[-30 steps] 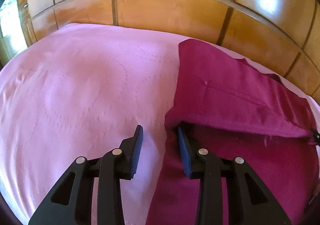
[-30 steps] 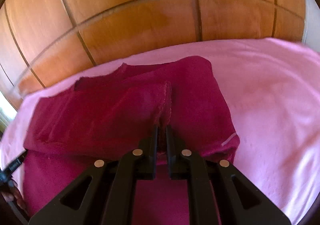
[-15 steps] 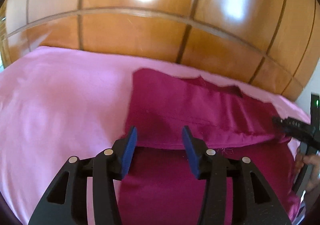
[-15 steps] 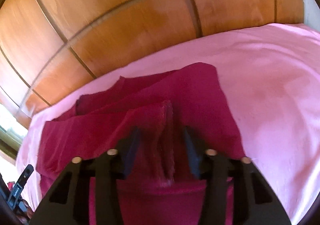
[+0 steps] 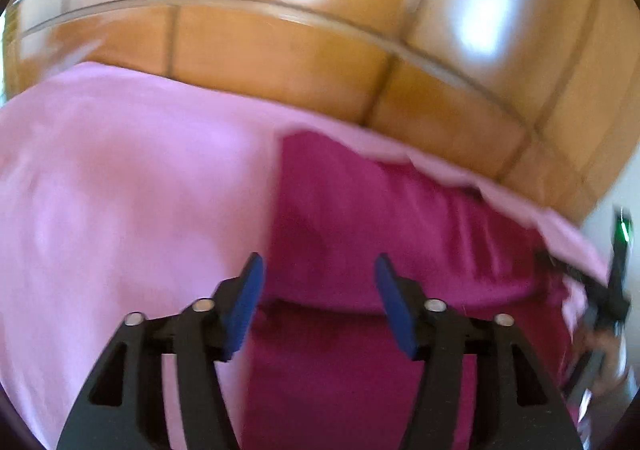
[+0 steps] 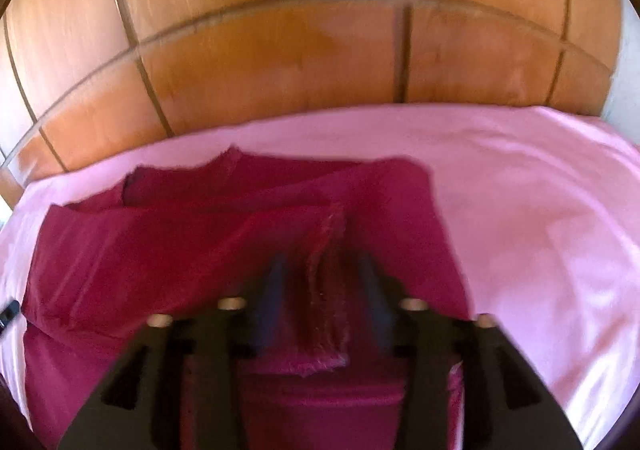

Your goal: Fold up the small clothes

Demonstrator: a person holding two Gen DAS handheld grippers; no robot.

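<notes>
The folded magenta garment (image 6: 224, 250) is spread on the pink bedsheet (image 6: 540, 210). Both the left tongs (image 5: 318, 270) and right tongs (image 6: 320, 270) have just been opening and are released, nothing being gripped, with a frayed fold standing loose between the right jaws.

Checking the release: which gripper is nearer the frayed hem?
Right. The right gripper straddles the frayed hem, open; the left gripper sits at the garment's opposite side.

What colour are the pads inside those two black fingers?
Blue. The left gripper's pads show it best in the left wrist view; the other view is blurred.
</notes>
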